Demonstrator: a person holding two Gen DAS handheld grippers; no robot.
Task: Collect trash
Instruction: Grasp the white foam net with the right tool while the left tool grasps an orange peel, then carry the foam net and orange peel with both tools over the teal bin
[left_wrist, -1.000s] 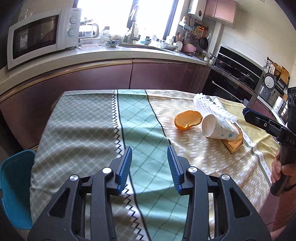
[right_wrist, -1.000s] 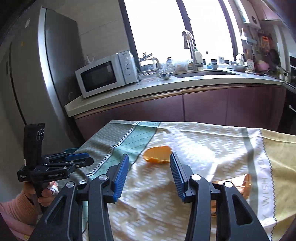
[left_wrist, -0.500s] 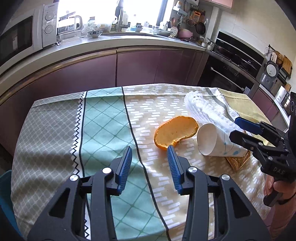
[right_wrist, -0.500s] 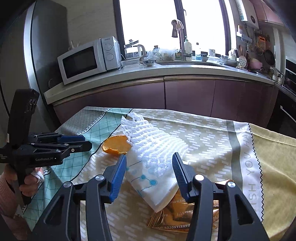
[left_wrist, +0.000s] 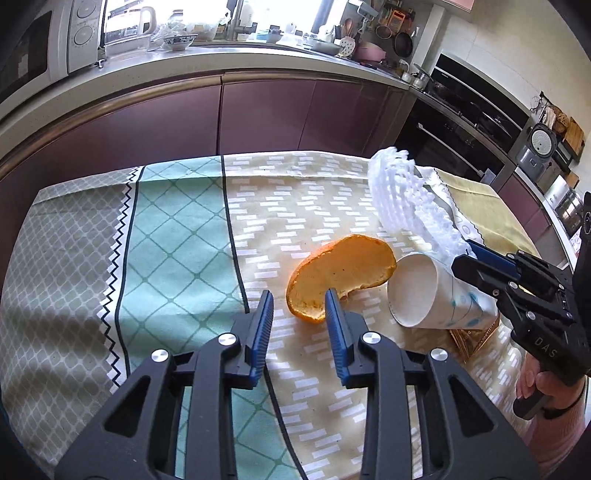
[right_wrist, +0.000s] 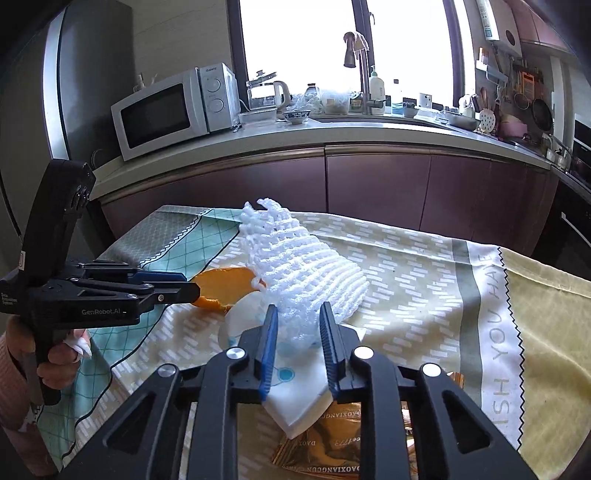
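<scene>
- Left wrist view shows the left gripper (left_wrist: 299, 304) much closer to the orange peel (left_wrist: 341, 275) than one second ago, when the peel lay far ahead on the right part of the cloth.
- Its blue fingers (left_wrist: 263, 332) have just been closing. They now stand narrower than before, with a gap between them, and only the tablecloth (left_wrist: 177, 258) shows in this gap. The right finger tip is at the near edge of the peel; I cannot tell if it touches.
- The peel lies on the surface with its pale inside up, touching the rim of the paper cup (left_wrist: 436, 295), which lies on its side to the right of it.
- Right wrist view shows the right gripper (right_wrist: 297, 326) lower and nearer to the trash than a second ago; then only the peel (right_wrist: 225, 282) and bare cloth were ahead of it.
- Its fingers (right_wrist: 267, 347) have just been closing too, and the white foam net (right_wrist: 303, 273) is now between them, where half a second ago they stood wide around it. They seem to press on the near end of the net, on top of the cup (right_wrist: 295, 398).
- A golden wrapper (right_wrist: 332, 443) lies under the cup, mostly hidden by the gripper.
- The net stretches from the right gripper toward the far edge of the surface, as before.
</scene>
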